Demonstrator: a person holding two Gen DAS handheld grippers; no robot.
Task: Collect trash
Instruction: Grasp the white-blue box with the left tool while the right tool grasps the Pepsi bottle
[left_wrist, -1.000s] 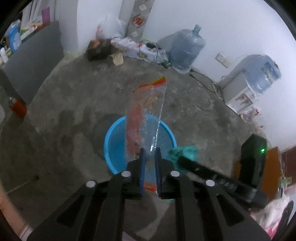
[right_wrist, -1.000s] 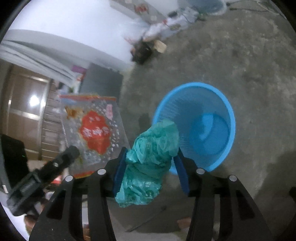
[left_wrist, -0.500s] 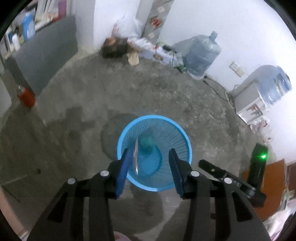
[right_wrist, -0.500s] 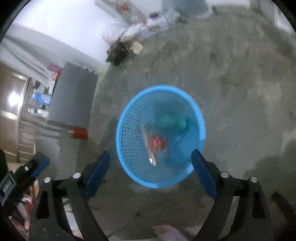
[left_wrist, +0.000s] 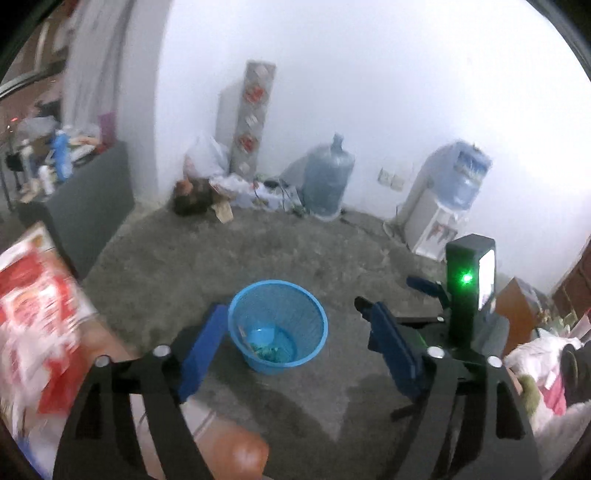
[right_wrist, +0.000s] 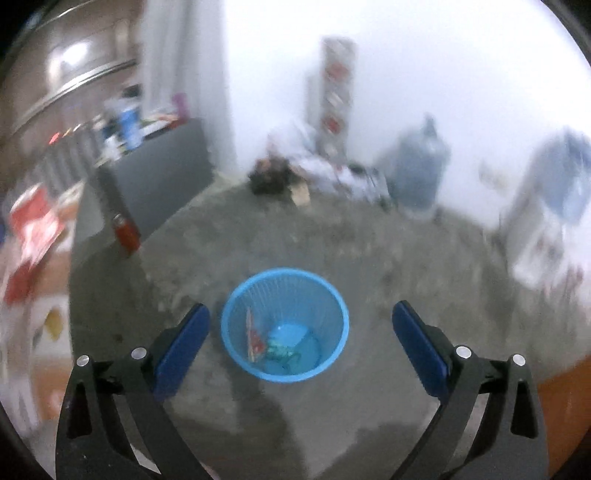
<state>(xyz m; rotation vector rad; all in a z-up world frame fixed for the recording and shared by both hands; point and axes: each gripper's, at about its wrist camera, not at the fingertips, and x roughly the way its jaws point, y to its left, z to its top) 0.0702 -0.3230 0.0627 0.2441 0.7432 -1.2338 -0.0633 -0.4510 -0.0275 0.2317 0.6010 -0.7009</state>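
A blue mesh basket (left_wrist: 318, 325) stands on the concrete floor; it also shows in the right wrist view (right_wrist: 341, 321). Inside it lie a clear snack wrapper with red print (right_wrist: 254, 338) and a crumpled green bag (right_wrist: 277, 352), also seen in the left wrist view (left_wrist: 267, 350). My left gripper (left_wrist: 295, 332) is open and empty, raised above and in front of the basket. My right gripper (right_wrist: 301, 326) is open wide and empty, also raised above the basket. The right gripper's body with a green light (left_wrist: 467, 291) shows to the right in the left wrist view.
Red and white snack bags (left_wrist: 33, 314) lie on a surface at the near left. A grey cabinet (left_wrist: 92, 206) stands left, with a red can (right_wrist: 126, 230) by it. Water jugs (left_wrist: 327, 181), a dispenser (left_wrist: 443, 206) and clutter (left_wrist: 207, 192) line the far wall.
Both grippers let go of the snack wrapper and the green bag, which dropped into the basket. Both have since opened wider and pulled up and back, tilting toward the far wall.
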